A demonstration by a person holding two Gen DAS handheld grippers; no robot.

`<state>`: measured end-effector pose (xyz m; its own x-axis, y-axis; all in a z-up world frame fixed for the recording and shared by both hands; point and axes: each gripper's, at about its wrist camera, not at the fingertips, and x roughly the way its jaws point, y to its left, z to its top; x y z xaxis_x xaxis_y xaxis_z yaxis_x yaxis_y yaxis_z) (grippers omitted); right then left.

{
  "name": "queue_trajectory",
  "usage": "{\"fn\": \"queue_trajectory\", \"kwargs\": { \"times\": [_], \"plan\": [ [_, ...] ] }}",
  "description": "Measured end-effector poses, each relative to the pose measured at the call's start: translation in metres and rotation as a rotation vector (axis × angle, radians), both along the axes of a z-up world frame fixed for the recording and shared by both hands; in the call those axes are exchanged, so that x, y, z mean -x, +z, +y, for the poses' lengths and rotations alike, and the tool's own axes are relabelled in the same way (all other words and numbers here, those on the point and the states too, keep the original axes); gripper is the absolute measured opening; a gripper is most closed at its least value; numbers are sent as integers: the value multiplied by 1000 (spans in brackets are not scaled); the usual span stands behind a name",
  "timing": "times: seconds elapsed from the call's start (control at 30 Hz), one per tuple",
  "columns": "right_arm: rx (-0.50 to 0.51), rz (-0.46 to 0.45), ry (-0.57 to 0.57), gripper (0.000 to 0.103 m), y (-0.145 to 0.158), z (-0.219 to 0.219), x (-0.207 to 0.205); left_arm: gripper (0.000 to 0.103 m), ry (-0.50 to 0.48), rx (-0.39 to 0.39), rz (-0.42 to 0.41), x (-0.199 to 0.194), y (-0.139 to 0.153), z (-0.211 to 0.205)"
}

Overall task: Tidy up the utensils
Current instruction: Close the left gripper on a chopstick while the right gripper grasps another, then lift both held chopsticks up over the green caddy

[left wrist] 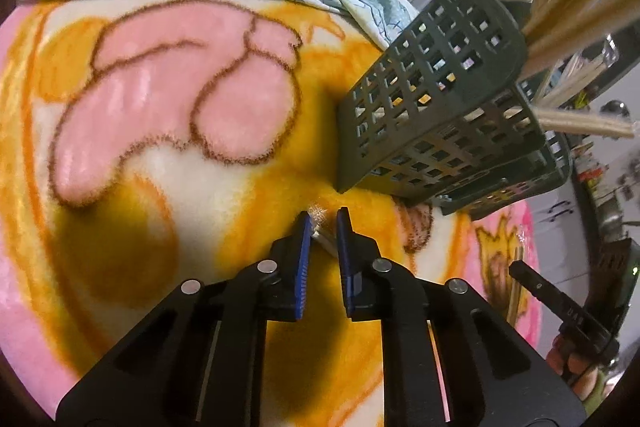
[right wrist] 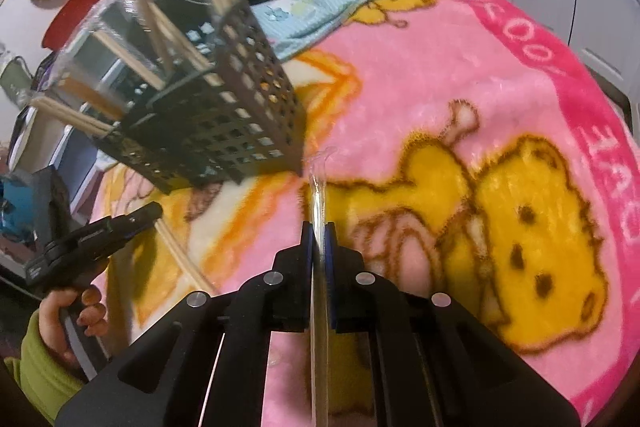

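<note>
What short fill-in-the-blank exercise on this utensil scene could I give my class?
1. The wrapped chopsticks are clamped in the ___ gripper.
2. The perforated utensil basket stands on a cartoon-print ___.
3. The basket already holds several ___.
4. The sleeve behind the left gripper is ___.

Answers: right; blanket; chopsticks; green
</note>
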<state>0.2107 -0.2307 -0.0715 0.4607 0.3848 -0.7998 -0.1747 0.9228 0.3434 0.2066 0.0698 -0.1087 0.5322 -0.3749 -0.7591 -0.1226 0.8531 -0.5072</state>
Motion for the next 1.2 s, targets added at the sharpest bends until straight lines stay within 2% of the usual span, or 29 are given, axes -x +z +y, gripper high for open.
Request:
{"fn": "queue_trajectory", "kwargs": {
  "times": [0.13, 0.73, 0.93, 1.2],
  "plan": [
    [15, -41, 16, 6, 15, 2, 10, 8, -13, 2, -44, 9, 12, -1],
    [11, -231, 40, 6, 85, -6, 49, 3, -165, 37, -322, 60, 116, -33],
    [22, -299, 43, 6, 105, -6, 56, 3, -226, 28, -383, 71, 141, -57],
    [23, -372, 45, 6, 125, -6, 67, 3, -278, 5, -433, 72, 158, -78]
  ]
}}
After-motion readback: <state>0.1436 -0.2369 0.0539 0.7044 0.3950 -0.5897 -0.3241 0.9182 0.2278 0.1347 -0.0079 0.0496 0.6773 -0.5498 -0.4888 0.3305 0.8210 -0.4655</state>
